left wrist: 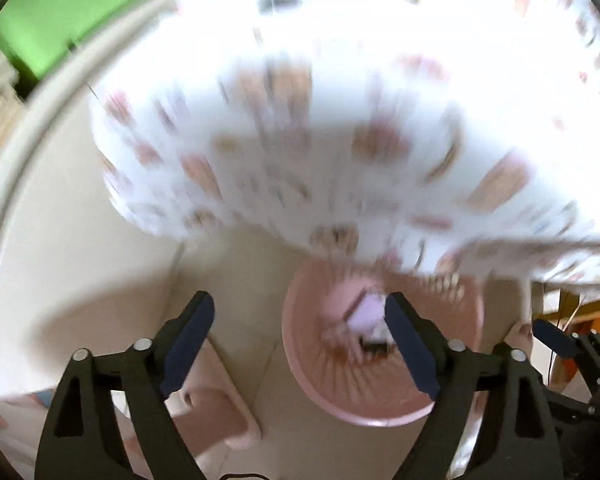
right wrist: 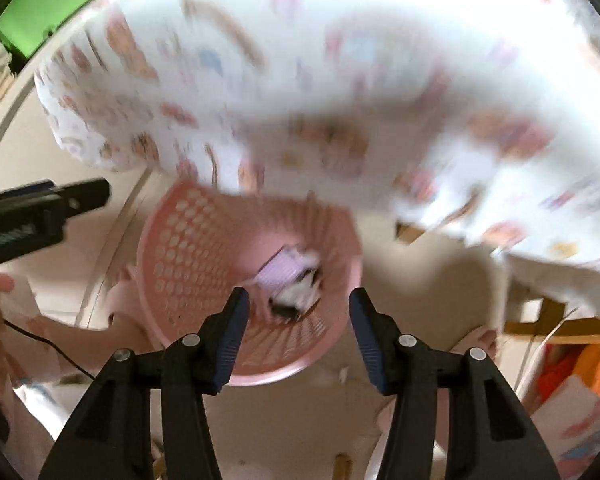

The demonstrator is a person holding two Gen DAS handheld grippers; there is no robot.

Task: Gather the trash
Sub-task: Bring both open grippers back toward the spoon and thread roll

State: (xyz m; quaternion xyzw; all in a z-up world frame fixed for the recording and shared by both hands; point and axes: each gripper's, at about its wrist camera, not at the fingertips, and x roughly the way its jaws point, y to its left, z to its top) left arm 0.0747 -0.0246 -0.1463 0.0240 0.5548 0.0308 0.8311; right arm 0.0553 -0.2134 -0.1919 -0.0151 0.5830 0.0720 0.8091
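A pink perforated wastebasket [left wrist: 364, 420] [right wrist: 187, 248] stands on the pale floor, partly under the edge of a table. Inside lies trash [left wrist: 366, 312] [right wrist: 279, 270]: a lilac paper, white crumpled bits and something dark. My left gripper [left wrist: 300, 300] points down beside the basket's left rim, its jaws wide apart with nothing between them. My right gripper [right wrist: 298, 296] hangs right over the basket's mouth, jaws apart and empty. Each gripper shows in the other's view: the right gripper [left wrist: 556, 336] at the right edge, the left gripper [right wrist: 59, 200] at the left. Both pictures are blurred.
A white tablecloth [left wrist: 300, 140] [right wrist: 340, 80] with small printed pictures hangs over the basket's far side. A green panel [left wrist: 51, 12] sits at the top left. A pink object [left wrist: 219, 412] lies left of the basket. Wooden table legs [right wrist: 540, 320] and orange items [right wrist: 596, 360] are at the right.
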